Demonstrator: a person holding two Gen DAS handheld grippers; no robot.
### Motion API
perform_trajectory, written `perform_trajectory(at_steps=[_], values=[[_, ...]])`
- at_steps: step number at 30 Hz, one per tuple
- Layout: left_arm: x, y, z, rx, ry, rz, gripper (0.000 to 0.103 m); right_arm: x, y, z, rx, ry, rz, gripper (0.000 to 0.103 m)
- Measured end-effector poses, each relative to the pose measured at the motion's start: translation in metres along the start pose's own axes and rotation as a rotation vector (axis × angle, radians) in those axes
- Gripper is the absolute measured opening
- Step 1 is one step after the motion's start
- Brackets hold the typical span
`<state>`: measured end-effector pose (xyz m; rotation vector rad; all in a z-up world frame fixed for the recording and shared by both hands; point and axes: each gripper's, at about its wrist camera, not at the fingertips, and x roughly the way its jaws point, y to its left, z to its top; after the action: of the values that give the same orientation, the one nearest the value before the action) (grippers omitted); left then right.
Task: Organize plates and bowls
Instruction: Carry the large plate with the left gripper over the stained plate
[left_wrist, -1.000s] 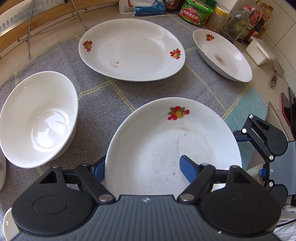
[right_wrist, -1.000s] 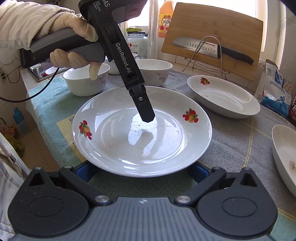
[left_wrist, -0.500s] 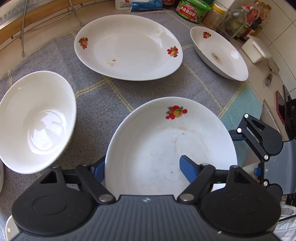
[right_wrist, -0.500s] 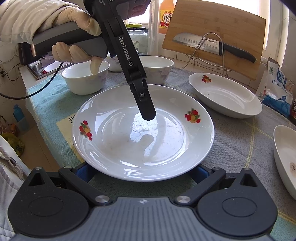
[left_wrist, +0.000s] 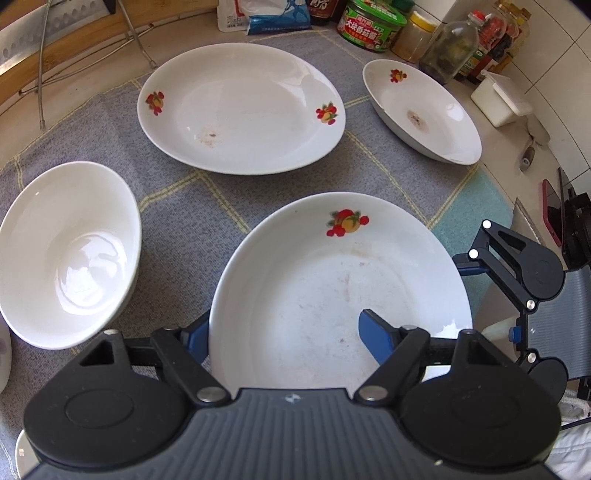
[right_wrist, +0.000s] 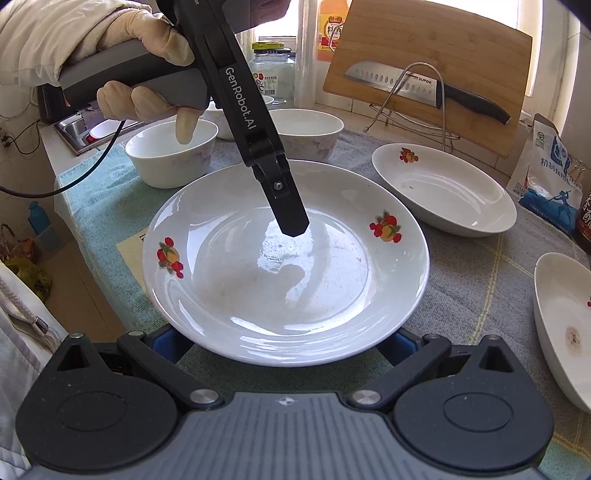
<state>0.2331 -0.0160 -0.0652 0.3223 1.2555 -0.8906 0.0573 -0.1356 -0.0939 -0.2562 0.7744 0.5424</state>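
Note:
A white plate with fruit prints (left_wrist: 332, 280) is held off the grey cloth. My left gripper (left_wrist: 284, 332) is shut on the plate's near rim: one blue finger (left_wrist: 376, 338) lies inside the plate, the other is under the rim. In the right wrist view the same plate (right_wrist: 288, 269) is lifted, with the left gripper's finger (right_wrist: 288, 210) over its middle. My right gripper (right_wrist: 284, 345) is open, its blue fingers under the plate's near edge on either side. A second fruit plate (left_wrist: 240, 107), a third (left_wrist: 421, 110) and a white bowl (left_wrist: 66, 254) rest on the cloth.
Jars and bottles (left_wrist: 373, 26) and a white box (left_wrist: 502, 99) line the back right. A cutting board with a knife (right_wrist: 424, 88) on a wire rack stands behind. Two more white bowls (right_wrist: 173, 155) sit at the far left by the sink.
The plate has risen off the cloth in my left gripper and come slightly toward the far plates. My right gripper stays spread under its edge.

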Motion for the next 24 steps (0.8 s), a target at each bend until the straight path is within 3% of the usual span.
perform_trajectory(at_steps=[9, 24], values=[[-0.003, -0.018, 0.019, 0.037, -0.026, -0.011, 0.079, -0.021, -0.017, 0.003, 0.002, -0.007, -0.031, 0.103], [0.016, -0.059, 0.08, 0.146, -0.035, -0.037, 0.079, -0.054, -0.063, -0.009, 0.077, -0.022, -0.121, 0.103]])
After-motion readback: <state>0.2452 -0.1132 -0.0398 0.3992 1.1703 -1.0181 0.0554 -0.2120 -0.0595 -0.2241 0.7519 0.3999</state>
